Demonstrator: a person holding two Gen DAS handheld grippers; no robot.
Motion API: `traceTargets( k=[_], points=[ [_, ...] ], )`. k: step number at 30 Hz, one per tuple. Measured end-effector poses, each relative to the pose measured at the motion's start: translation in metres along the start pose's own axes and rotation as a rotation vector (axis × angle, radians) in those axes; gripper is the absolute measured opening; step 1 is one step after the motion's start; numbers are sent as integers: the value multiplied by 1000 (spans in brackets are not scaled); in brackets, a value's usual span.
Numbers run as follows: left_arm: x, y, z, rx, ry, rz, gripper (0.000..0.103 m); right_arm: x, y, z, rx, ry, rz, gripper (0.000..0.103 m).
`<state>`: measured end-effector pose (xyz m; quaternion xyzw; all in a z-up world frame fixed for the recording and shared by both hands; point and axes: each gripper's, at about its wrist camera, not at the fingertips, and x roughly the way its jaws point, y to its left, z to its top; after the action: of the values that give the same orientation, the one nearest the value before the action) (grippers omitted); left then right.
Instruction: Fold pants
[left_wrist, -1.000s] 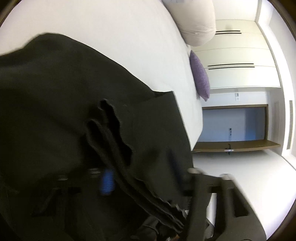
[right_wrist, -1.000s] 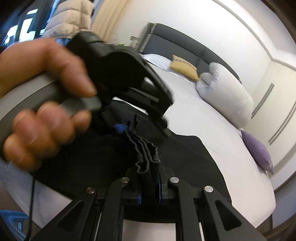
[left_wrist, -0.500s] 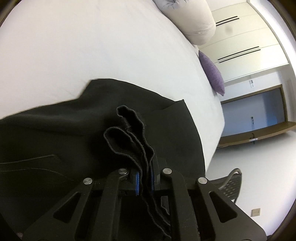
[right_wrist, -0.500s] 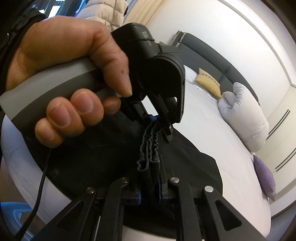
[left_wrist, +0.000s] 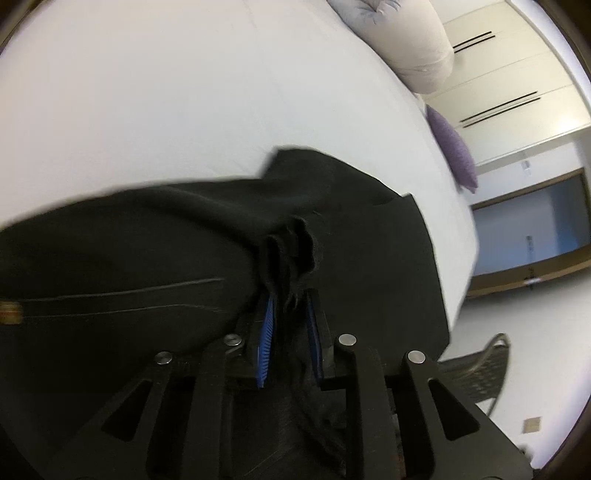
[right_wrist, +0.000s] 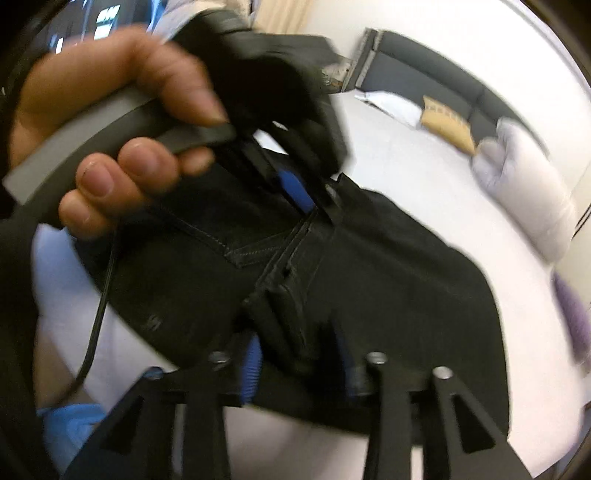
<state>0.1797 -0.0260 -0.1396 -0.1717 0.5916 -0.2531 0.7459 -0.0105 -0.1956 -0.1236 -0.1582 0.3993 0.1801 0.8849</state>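
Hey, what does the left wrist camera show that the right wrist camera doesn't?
Only the left wrist view shows the wardrobe doors and a doorway. Only the right wrist view shows the hand holding the left gripper, the dark headboard and a yellow cushion. Both show the black pants on the white bed, the purple cushion and the big white pillow.
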Motion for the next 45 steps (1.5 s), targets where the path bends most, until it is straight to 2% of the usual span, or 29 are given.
traceTargets(
  k=[3,6,7,8,10,12,13,15,17,19,20,22,24,25,29,30,33,36,40,42,45],
  points=[
    [-23,-5,-1,25,-62,138,17,-27,-37,-4,175,1,169,45],
    [-42,-21,-2,66,-133,196,16,-49,-96,-9,368,-34,332,45],
    [-43,-36,-4,101,-147,192,16,-53,-111,-11,427,-37,384,45],
    [-40,-52,-8,143,-151,176,17,-51,-143,-11,502,-41,454,45],
    [-23,-84,-17,219,-129,147,17,-50,-168,-12,588,-49,541,45],
    [3,-107,-30,281,-86,125,17,-26,-207,-7,678,-9,652,45],
    [18,-116,-33,284,-61,130,17,-12,-226,-4,717,9,678,45],
    [30,-105,-38,261,-14,124,17,15,-246,6,764,54,747,45],
    [42,-98,-53,232,16,121,16,40,-261,10,807,75,736,45],
    [37,-94,-72,258,-17,128,16,73,-276,9,863,126,765,45],
    [34,-88,-77,266,-22,130,16,88,-283,6,893,148,745,45],
    [34,-88,-85,272,-31,126,16,110,-290,-2,939,187,731,36],
    [33,-85,-87,265,-32,115,16,116,-292,-16,994,201,756,18],
    [33,-83,-87,258,-31,107,16,114,-294,-18,1003,199,760,16],
    [29,-82,-83,246,-34,89,16,83,-272,-32,913,226,747,25],
    [24,-67,-83,243,-39,81,16,72,-266,-37,896,224,751,29],
    [17,-57,-83,230,-47,66,16,42,-240,-58,863,225,761,41],
    [16,-52,-85,224,-52,59,16,22,-223,-78,864,188,735,43],
    [7,-44,-91,228,-73,63,16,2,-219,-103,957,138,710,43],
    [10,-48,-98,241,-87,78,16,-6,-215,-97,943,142,644,40],
    [14,-56,-105,260,-103,95,16,-23,-210,-81,918,35,687,47]
  ],
)
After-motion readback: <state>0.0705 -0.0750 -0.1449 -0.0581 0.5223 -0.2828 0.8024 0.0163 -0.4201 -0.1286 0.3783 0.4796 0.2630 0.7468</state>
